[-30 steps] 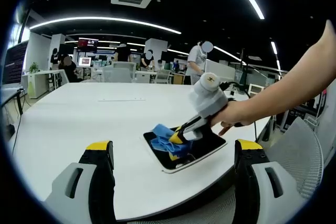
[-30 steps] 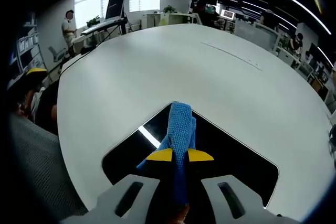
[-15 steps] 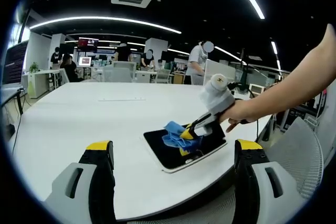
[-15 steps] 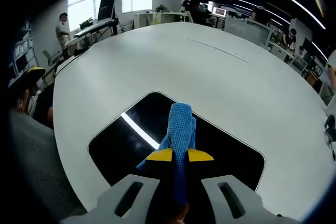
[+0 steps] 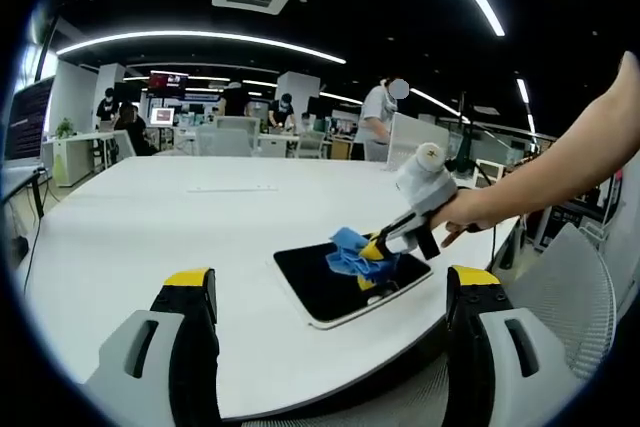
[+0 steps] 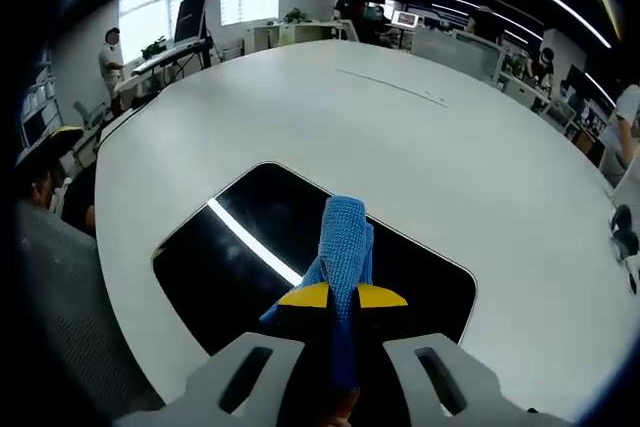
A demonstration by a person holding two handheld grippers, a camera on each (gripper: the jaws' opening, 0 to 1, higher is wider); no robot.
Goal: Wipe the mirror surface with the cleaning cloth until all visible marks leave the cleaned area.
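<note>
In the left gripper view, the left gripper (image 5: 330, 292) stands released, its grey yellow-tipped jaws wide apart with nothing between them, held back off the near edge of the broad white round table (image 5: 150, 217). Ahead of those jaws, slightly to their right, lies the dark rectangular mirror with a thin white rim (image 5: 325, 292), flat on the tabletop close to the table's edge. Further right, this view gives the outside look at the right gripper (image 5: 378, 246), gripped by a person's bare hand (image 5: 462, 215) and slanting down so that its yellow tips press the blue textured cleaning cloth (image 5: 355, 252) onto the far right part of the mirror; the cloth bunches on the glass just ahead of the tips. A grey mesh office chair (image 5: 575, 277) sits at the far right, and distant people stand among desks beyond the table. The right gripper view looks along that tool's own jaws instead: the right gripper (image 6: 342, 296) is clenched on the cleaning cloth (image 6: 345, 242), which stands up between the yellow tips and covers the middle of the mirror (image 6: 230, 267). Here the mirror stretches to both sides of the jaws, and a bright line of reflected ceiling light crosses the glass left of the cloth, with the table (image 6: 400, 147) spreading beyond.
</note>
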